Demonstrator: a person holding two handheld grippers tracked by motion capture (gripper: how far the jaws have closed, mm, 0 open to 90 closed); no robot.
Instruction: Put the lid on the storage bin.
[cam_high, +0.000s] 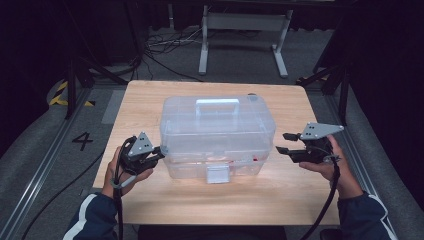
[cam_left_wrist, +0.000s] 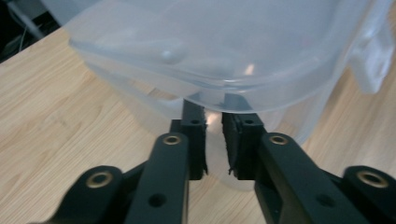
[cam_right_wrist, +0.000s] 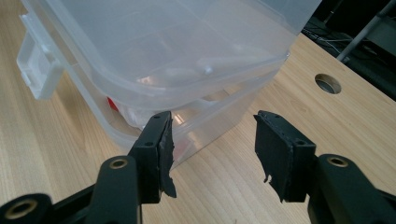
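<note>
A clear plastic storage box (cam_high: 217, 130) with a lid, a top handle (cam_high: 217, 104) and a white front latch (cam_high: 217, 174) stands mid-table. My left gripper (cam_high: 161, 151) touches the box's left end. In the left gripper view its jaws (cam_left_wrist: 215, 119) stand with just a narrow slit between them, tips tucked under the lid rim of the box (cam_left_wrist: 210, 42), nothing visible between them. My right gripper (cam_high: 283, 142) is open, a little off the box's right end. In the right gripper view it (cam_right_wrist: 212, 123) faces a corner of the box (cam_right_wrist: 163, 51). Something small and red (cam_right_wrist: 112, 103) lies inside.
The wooden table (cam_high: 150, 100) has a round hole (cam_right_wrist: 328, 83) near its far edge beyond the box. A white metal frame (cam_high: 245, 40) and cables lie on the floor behind. A "4" mark (cam_high: 82, 141) is on the floor at left.
</note>
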